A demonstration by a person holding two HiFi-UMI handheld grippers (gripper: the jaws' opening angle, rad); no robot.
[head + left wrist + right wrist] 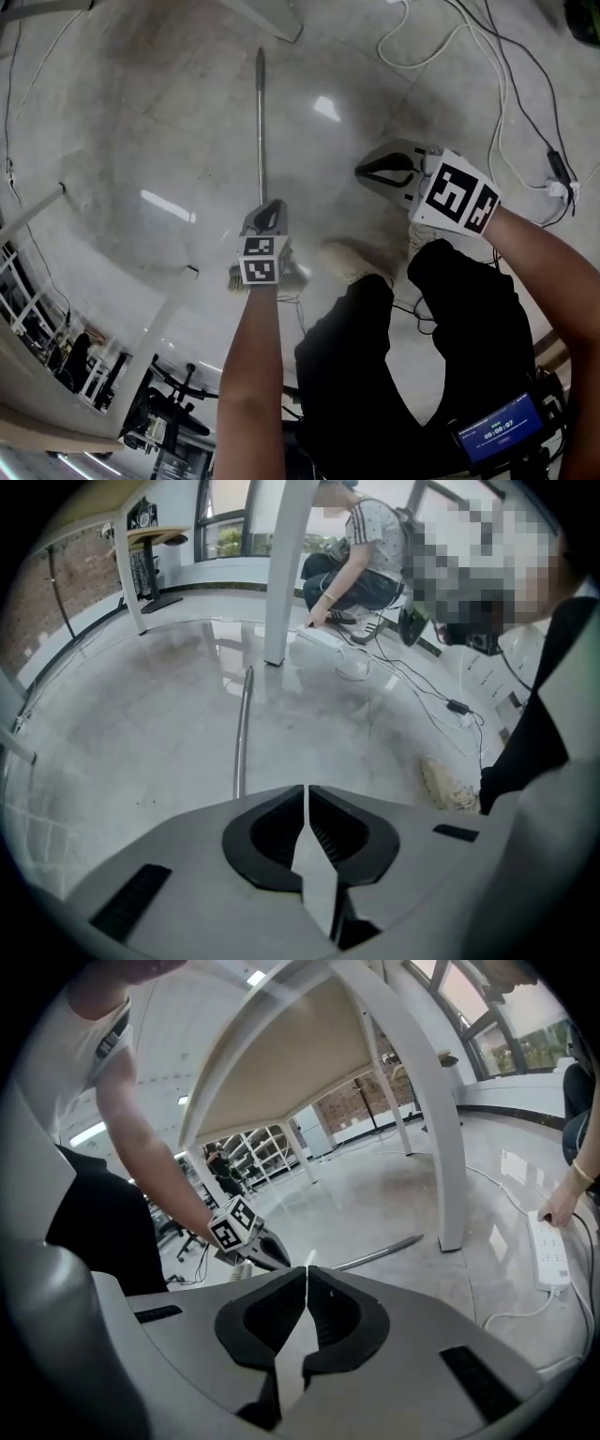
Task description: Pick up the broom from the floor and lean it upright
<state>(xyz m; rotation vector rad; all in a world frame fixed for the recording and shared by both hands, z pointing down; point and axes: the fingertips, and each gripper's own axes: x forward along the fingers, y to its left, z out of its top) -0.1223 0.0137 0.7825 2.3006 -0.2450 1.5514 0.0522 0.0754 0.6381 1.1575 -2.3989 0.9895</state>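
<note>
The broom lies flat on the grey floor. Its metal handle (260, 122) runs away from me, and its bristle head (298, 276) sits near my feet. My left gripper (269, 208) hangs just above the handle's lower end, close to the head, shut with nothing between its jaws. In the left gripper view the handle (241, 733) lies a little left of the shut left gripper (306, 791). My right gripper (360, 170) is off to the right of the broom, also shut and empty. The right gripper view shows the left gripper (267, 1251) and the handle (380, 1252) beyond it.
White cables (497, 84) and a plug adapter (560, 183) trail over the floor at the right. A white table leg (286, 574) stands past the handle's far end. Near it a crouching person (361, 555) handles a power strip (548, 1251). My shoe (352, 258) is beside the broom head.
</note>
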